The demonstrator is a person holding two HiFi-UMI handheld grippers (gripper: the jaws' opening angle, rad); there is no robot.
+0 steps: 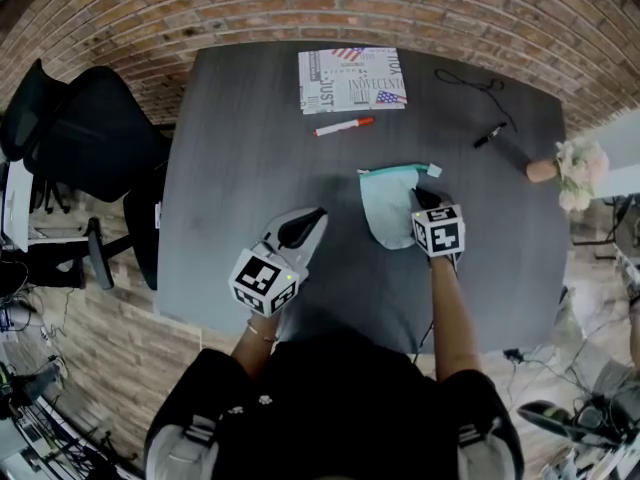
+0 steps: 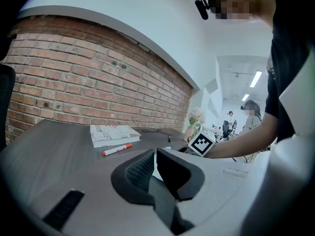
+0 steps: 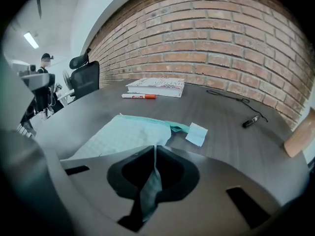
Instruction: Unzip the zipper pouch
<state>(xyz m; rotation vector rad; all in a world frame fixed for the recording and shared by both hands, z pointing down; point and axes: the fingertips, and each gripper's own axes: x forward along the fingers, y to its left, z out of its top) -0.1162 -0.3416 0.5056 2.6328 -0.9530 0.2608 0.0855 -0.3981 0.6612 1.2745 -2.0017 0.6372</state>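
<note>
Brick walls are seen behind a dark grey table (image 1: 230, 218), and on it, right of centre, the mint-green zipper pouch (image 1: 385, 213) is laid flat, its teal zipper edge turned towards the far side. A small pale tag (image 1: 434, 170) is seen at the zipper's right end. The right gripper (image 3: 152, 149) is clamped on the pouch's right edge, with a fold of green fabric pinched between the closed jaws. The left gripper (image 1: 318, 211) is held to the left of the pouch, apart from it, with its jaws brought together and nothing gripped. Further back, a red marker (image 1: 343, 126) is seen just in front of a printed booklet (image 1: 350, 78), while a black pen (image 1: 489, 135) is seen off to the right.
</note>
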